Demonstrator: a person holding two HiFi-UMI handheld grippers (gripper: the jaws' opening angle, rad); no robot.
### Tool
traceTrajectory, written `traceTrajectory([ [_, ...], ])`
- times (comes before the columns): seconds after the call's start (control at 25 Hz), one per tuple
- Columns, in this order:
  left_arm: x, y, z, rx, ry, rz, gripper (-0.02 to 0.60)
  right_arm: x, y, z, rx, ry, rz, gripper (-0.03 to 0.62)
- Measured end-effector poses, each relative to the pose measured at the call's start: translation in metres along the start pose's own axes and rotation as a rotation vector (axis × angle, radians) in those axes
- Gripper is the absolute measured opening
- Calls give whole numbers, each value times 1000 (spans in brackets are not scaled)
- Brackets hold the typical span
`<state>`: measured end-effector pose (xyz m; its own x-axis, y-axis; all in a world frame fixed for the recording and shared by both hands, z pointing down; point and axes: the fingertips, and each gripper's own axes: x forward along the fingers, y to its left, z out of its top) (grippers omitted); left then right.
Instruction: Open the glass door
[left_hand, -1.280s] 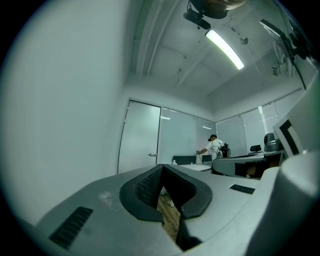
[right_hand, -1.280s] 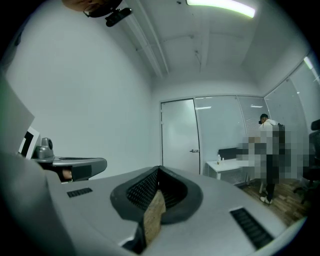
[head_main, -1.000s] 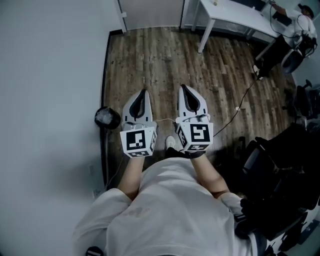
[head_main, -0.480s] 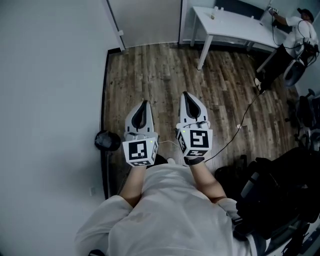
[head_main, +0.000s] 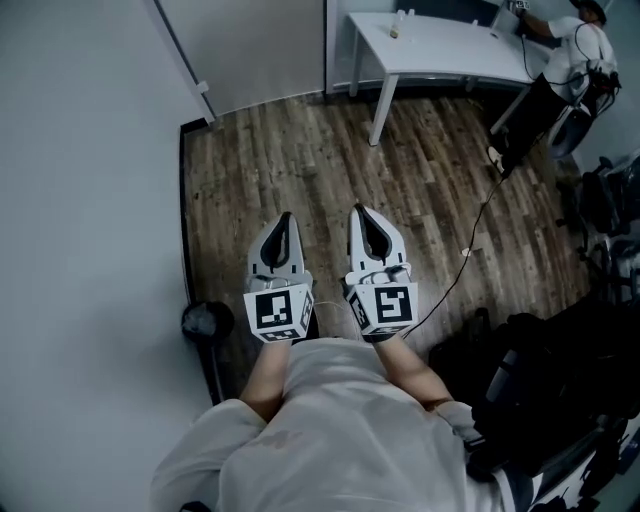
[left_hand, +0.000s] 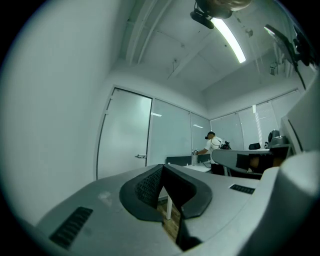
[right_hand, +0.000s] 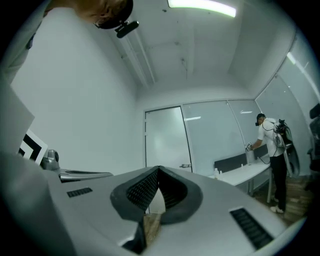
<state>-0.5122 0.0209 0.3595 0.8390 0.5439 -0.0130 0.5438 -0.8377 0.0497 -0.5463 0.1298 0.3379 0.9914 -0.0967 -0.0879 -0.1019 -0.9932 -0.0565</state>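
Observation:
The frosted glass door (head_main: 250, 50) stands shut at the far end of the wood floor, its small handle (head_main: 203, 88) near its left edge. Both gripper views show it ahead: the door (left_hand: 125, 145) with handle (left_hand: 140, 156), and the door (right_hand: 164, 142) with handle (right_hand: 185, 165). My left gripper (head_main: 285, 216) and right gripper (head_main: 358, 209) are held side by side, level, pointing toward the door and well short of it. Both are shut with nothing between the jaws, as seen at the left gripper (left_hand: 162, 166) and the right gripper (right_hand: 158, 168).
A white wall (head_main: 80, 200) runs along the left, with a black round object (head_main: 207, 322) at its base. A white table (head_main: 440, 55) stands right of the door, a person (head_main: 585, 40) beside it. A cable (head_main: 480, 220) crosses the floor; black bags (head_main: 540, 380) lie right.
The person carrying both grippers has walked forward: the door and table have shifted left and more of the far floor shows, while the black object by the wall has slid back in view. Jaws unchanged.

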Motion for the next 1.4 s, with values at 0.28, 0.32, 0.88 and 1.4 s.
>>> traceTrajectory([
  [0.28,106,65,17,-1,-54,-34,3,106,-14,0,-78,9,-48,3],
  [0.32,121,76,19,-3,-57,-34,3,123,-12,-2,-82,14,-42,3],
  [0.88,256,151,-5,-56,-10,-106,3,279,-39,-34,-79,59,-108,3],
  [1.4,466,166,10,21,-70,-64,3,473,-155,-28,-59,-16,16,3],
])
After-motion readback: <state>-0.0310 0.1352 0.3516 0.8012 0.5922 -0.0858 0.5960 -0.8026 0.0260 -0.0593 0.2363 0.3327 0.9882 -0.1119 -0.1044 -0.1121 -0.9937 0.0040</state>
